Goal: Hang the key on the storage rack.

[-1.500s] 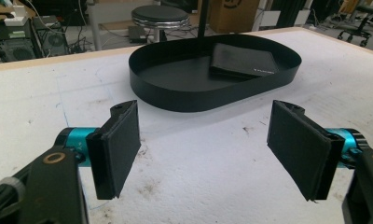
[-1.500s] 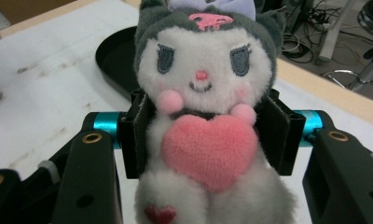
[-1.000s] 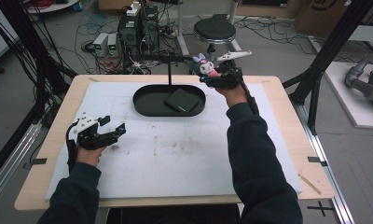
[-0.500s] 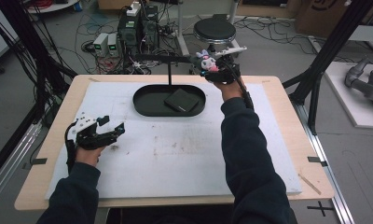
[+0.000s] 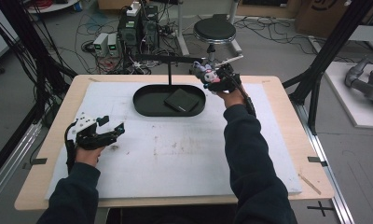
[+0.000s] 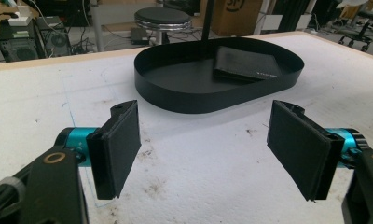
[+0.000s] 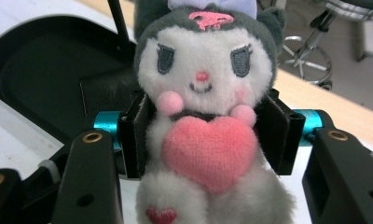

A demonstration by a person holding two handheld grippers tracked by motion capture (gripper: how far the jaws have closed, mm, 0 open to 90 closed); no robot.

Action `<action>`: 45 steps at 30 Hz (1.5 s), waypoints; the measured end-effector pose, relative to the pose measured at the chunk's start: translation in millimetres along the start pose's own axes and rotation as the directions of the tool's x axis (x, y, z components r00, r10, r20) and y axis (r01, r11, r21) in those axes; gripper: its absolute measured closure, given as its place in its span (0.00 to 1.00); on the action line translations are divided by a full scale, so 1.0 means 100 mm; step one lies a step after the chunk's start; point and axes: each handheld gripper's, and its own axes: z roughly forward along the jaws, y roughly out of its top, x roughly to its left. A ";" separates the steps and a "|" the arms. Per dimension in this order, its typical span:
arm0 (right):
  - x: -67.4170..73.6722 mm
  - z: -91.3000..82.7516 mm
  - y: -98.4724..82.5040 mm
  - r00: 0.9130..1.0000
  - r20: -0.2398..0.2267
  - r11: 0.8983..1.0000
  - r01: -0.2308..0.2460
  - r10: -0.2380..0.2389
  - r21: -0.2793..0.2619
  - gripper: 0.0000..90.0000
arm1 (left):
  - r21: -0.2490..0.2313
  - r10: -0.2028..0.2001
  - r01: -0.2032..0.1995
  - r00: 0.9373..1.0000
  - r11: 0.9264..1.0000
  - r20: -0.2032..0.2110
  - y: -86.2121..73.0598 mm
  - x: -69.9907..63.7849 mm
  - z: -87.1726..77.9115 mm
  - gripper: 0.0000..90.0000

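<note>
Clamping plush toy (image 7: 205,126) at its middle, right gripper (image 5: 211,79) sits just right of black tray (image 5: 145,100); left gripper (image 6: 205,149) wide open, holding nothing, over table (image 5: 184,154).

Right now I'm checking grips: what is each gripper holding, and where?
Right gripper clamps the plush toy by its body; left gripper holds nothing.

A wooden table (image 5: 287,116) carries a stained white mat (image 5: 175,154) — black oval tray (image 5: 147,105) at twelve o'clock.
</note>
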 end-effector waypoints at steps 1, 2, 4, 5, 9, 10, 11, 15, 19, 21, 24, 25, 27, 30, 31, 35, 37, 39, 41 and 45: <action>0.02 0.04 0.00 1.000 -0.002 1.000 -0.001 0.001 0.002 0.49 | 0.002 0.001 -0.001 1.000 1.000 0.000 0.00 0.00 0.00 0.28; 0.04 0.09 0.00 1.000 -0.001 1.000 -0.003 0.003 0.008 0.49 | 0.002 0.002 -0.002 1.000 1.000 0.000 0.00 0.00 0.00 0.28; 0.10 0.18 0.01 1.000 -0.001 1.000 -0.005 0.005 0.011 0.48 | 0.000 -0.001 0.001 1.000 1.000 -0.001 0.00 0.00 0.00 0.28; 0.13 0.23 0.01 1.000 0.004 1.000 -0.005 0.004 0.013 0.48 | 0.001 0.001 -0.001 1.000 1.000 -0.002 0.00 0.00 0.00 0.28; 0.24 0.37 0.01 0.998 0.050 0.999 -0.027 0.028 -0.020 0.45 | -0.001 -0.003 0.003 1.000 1.000 -0.001 0.00 0.01 -0.01 0.28; 0.24 0.40 0.00 0.998 0.052 0.999 -0.033 0.034 -0.025 0.44 | -0.002 -0.003 0.003 1.000 1.000 -0.001 0.00 0.01 -0.01 0.28; 0.25 0.42 0.00 0.998 0.049 0.999 -0.038 0.039 -0.024 0.43 | -0.002 -0.005 0.004 1.000 1.000 -0.002 -0.01 0.01 -0.01 0.28; 0.26 0.48 -0.03 0.999 0.025 0.999 -0.046 0.046 -0.018 0.37 | 0.001 -0.002 0.002 1.000 1.000 -0.002 -0.01 0.02 -0.02 0.28; 0.25 0.45 -0.03 0.998 0.007 0.995 -0.055 0.055 -0.086 0.31 | 0.003 -0.002 0.002 1.000 1.000 0.000 -0.01 0.01 -0.02 0.28; 0.23 0.39 -0.02 0.998 0.007 0.993 -0.059 0.060 -0.101 0.30 | 0.005 0.003 -0.003 1.000 1.000 0.001 -0.01 0.01 -0.02 0.28; 0.20 0.27 -0.01 0.999 -0.019 0.993 -0.031 0.029 -0.116 0.27 | 0.005 0.001 -0.001 1.000 1.000 0.003 0.00 0.00 -0.02 0.28; 0.18 0.22 -0.01 0.999 -0.031 0.992 -0.025 0.021 -0.124 0.25 | 0.003 -0.001 0.001 1.000 1.000 0.004 0.00 0.00 -0.02 0.28; 0.16 0.10 -0.02 0.999 -0.037 0.991 -0.003 -0.002 -0.131 0.24 | 0.002 -0.002 0.002 1.000 1.000 0.003 0.00 0.01 -0.02 0.28; 0.11 -0.10 -0.06 0.999 -0.029 0.990 0.031 -0.035 -0.141 0.23 | 0.004 0.000 0.000 1.000 1.000 0.006 0.00 0.01 -0.02 0.28; 0.09 -0.18 -0.11 0.999 -0.021 0.985 0.045 -0.049 -0.169 0.23 | 0.002 -0.003 0.003 1.000 1.000 0.004 -0.01 0.01 -0.02 0.28; -0.03 -0.47 -0.38 0.998 -0.013 0.973 0.062 -0.067 -0.221 0.24 | -0.004 -0.006 0.006 1.000 1.000 0.002 0.00 0.01 -0.03 0.28; -0.11 -0.56 -0.51 0.999 -0.024 0.984 0.041 -0.046 -0.171 0.24 | -0.002 -0.009 0.009 1.000 1.000 0.001 0.00 0.01 -0.02 0.28; -0.14 -0.65 -0.66 0.998 -0.036 0.986 0.052 -0.058 -0.156 0.24 | -0.003 -0.011 0.011 1.000 1.000 -0.002 0.00 0.01 -0.02 0.28; -0.15 -0.72 -0.80 0.997 -0.022 0.991 0.077 -0.080 -0.113 0.24 | -0.007 -0.017 0.017 1.000 1.000 -0.006 0.00 0.01 -0.02 0.28; -0.11 -0.83 -1.13 0.995 -0.034 0.985 0.090 -0.095 -0.145 0.24 | -0.022 -0.029 0.029 1.000 0.999 -0.012 0.01 0.03 -0.01 0.28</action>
